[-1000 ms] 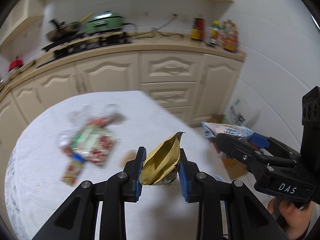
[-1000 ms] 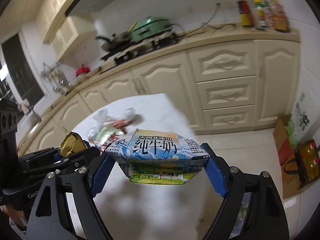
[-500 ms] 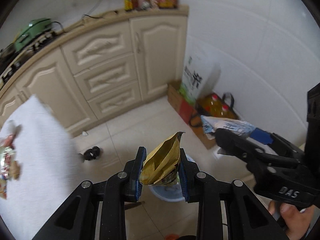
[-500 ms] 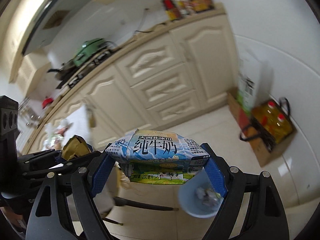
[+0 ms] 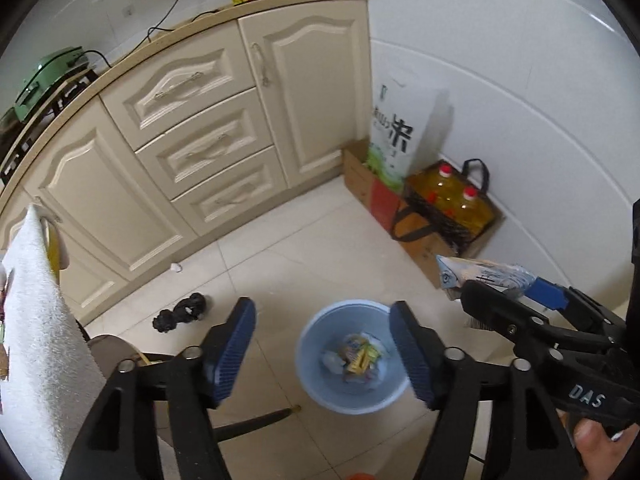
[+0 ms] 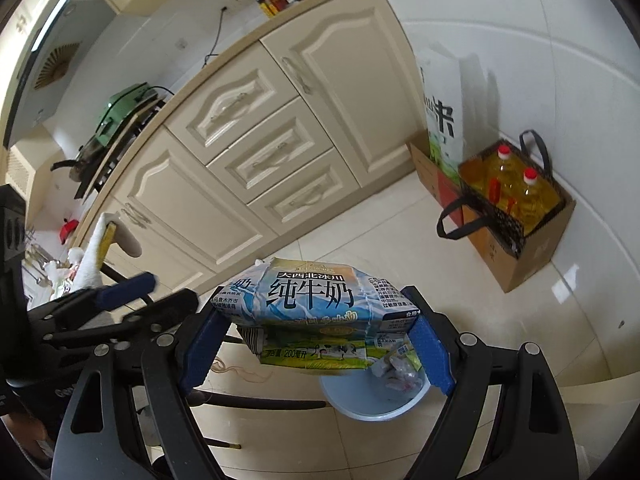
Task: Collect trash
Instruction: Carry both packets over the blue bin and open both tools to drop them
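My left gripper (image 5: 322, 316) hangs over the light blue trash bin (image 5: 352, 404) on the floor; its jaws are opening and nothing is between them. A yellow-gold wrapper (image 5: 360, 360) lies in the bin among other trash. My right gripper (image 6: 316, 320) is shut on a blue and white milk pack (image 6: 308, 292), held just above and left of the bin (image 6: 372, 404). In the left wrist view the right gripper (image 5: 500, 292) with the pack (image 5: 480, 276) sits to the right of the bin. The left gripper (image 6: 152, 296) shows at the left of the right wrist view.
Cream cabinets (image 5: 200, 152) run behind the bin. A cardboard box with oil bottles (image 5: 452, 204) and a white rice bag (image 5: 396, 136) stand by the wall. The table's white cloth (image 5: 36, 320), a chair (image 5: 116, 352) and a small black object (image 5: 180, 312) are at left.
Both grippers swung from over the table to the floor bin and sank. The left jaws opened and the gold wrapper left them. The right still grips the milk pack.
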Motion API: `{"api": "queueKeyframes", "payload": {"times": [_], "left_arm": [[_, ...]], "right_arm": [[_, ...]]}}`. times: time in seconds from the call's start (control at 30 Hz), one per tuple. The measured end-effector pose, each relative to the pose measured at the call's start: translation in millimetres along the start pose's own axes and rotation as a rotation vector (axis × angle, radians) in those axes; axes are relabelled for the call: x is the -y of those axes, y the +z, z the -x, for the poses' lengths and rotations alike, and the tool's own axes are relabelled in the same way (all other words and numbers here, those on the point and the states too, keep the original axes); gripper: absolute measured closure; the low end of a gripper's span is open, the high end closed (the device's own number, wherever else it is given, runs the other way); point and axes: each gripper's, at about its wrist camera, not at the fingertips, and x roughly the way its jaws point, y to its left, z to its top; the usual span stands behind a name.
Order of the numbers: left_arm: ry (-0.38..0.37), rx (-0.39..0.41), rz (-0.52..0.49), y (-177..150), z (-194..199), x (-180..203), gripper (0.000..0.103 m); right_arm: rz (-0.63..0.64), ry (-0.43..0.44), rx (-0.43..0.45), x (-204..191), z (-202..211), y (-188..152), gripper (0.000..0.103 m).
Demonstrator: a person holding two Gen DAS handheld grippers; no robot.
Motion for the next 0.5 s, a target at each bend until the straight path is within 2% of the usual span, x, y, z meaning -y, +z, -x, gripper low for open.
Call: {"api": "queueKeyframes", "payload": {"times": [0.27,0.33,0.5], "left_arm": [[0.1,0.022,0.024,-13.4,1.3,10.2,0.031],[0.106,0.029,0.034,-18.3,7.9,5.6,0.029],[0.106,0.049,0.055,-26.2,27.6,-5.3,0.029]], "right_arm": [[-0.014,0.053,-0.029,-7.5,-25.7,2.1,0.017],[-0.027,0.082,-0.043,-11.6,-32.3,3.7,0.017],[0.0,0.077,-0.037,-30.8,-25.1,5.5,0.014]]}}
